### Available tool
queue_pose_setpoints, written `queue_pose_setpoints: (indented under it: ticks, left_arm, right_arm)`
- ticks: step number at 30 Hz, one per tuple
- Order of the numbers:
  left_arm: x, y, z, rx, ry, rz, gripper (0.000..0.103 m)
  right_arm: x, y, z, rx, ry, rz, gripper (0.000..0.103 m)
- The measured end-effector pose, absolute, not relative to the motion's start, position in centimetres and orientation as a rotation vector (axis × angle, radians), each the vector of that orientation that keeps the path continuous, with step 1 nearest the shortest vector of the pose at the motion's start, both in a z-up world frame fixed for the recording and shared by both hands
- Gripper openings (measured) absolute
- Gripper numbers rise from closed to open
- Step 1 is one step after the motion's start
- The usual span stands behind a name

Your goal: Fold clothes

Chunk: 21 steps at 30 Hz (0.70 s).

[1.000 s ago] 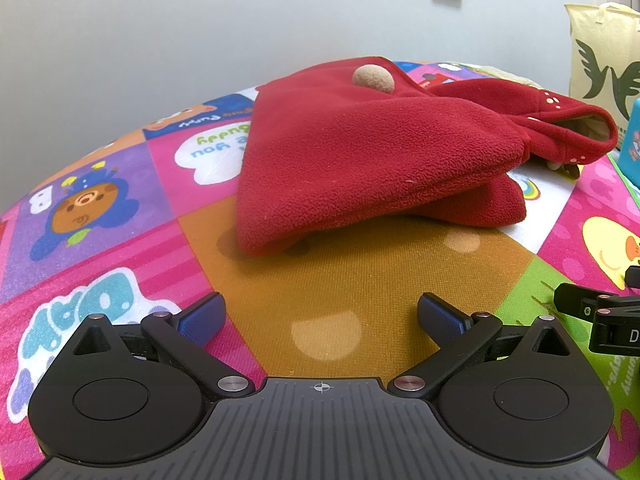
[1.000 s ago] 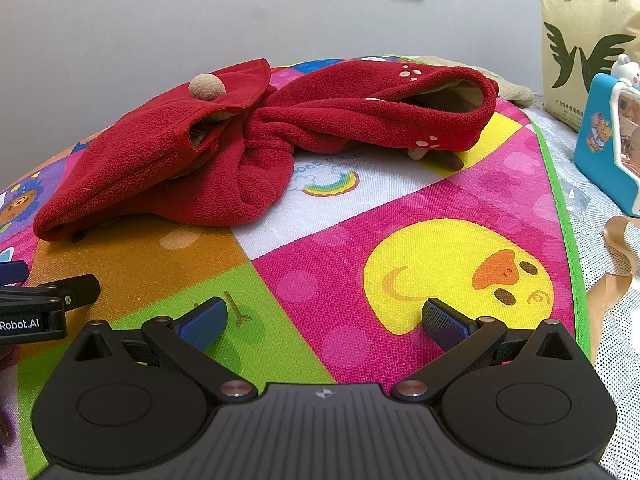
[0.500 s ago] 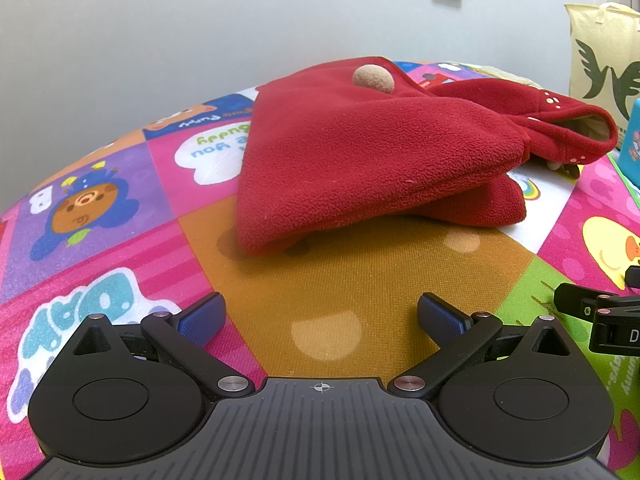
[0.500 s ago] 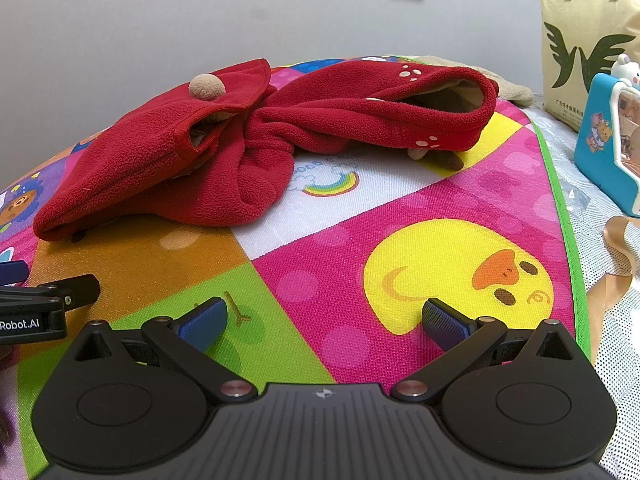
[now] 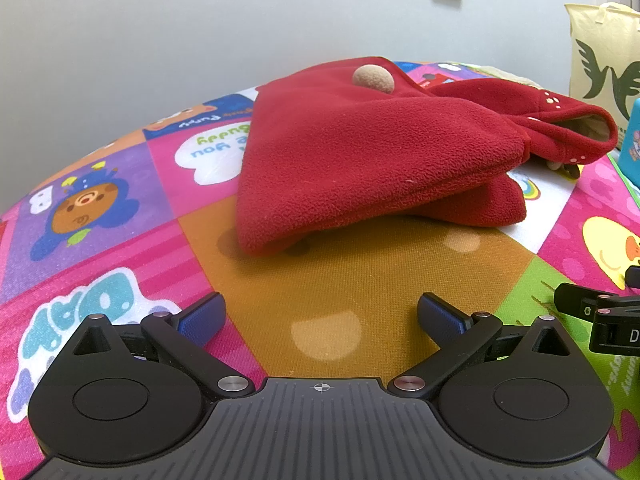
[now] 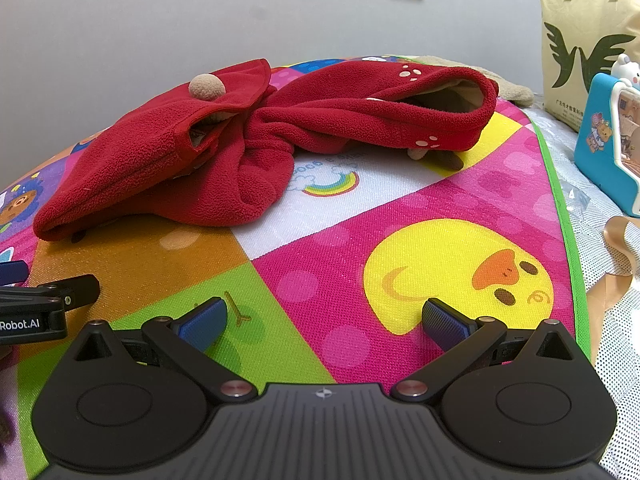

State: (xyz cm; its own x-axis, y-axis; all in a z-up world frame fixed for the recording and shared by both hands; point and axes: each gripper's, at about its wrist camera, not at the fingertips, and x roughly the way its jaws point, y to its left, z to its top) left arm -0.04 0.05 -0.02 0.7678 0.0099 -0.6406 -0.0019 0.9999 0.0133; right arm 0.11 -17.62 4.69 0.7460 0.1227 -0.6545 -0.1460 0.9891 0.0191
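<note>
A red fleece garment (image 5: 360, 160) with a tan pompom (image 5: 373, 78) lies bunched and twisted on the colourful play mat (image 5: 352, 288). In the right wrist view the garment (image 6: 224, 152) stretches from the left to a hood-like opening with tan lining (image 6: 452, 98) at the far right. My left gripper (image 5: 322, 314) is open and empty, low over the orange patch, short of the garment's near edge. My right gripper (image 6: 324, 320) is open and empty over the green and pink patches, further from the garment. Each gripper's side shows in the other's view.
A grey wall stands behind the mat. A yellow bag (image 6: 584, 36) and a blue toy box (image 6: 604, 148) stand at the far right, off the mat's green edge (image 6: 560, 200). White mesh fabric and a tan ribbon (image 6: 616, 264) lie to the right.
</note>
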Motion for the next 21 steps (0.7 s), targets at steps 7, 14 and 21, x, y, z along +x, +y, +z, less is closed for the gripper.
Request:
queue_pose_setpoints:
  ticks: [7, 14, 21]
  left_arm:
    - [-0.2, -0.2, 0.0, 0.017, 0.692, 0.021, 0.103]
    - [-0.2, -0.3, 0.1, 0.028, 0.7, 0.023, 0.103]
    - [-1.3, -0.9, 0.4, 0.114, 0.694, -0.022, 0.103]
  right_arm:
    - [0.2, -17.5, 4.7, -0.037, 0.719, 0.144, 0.103]
    - [0.6, -18.3, 5.3, -0.074, 0.778, 0.224, 0.103]
    - [0.3, -18.6, 5.4, -0.094, 0.796, 0.267, 0.103]
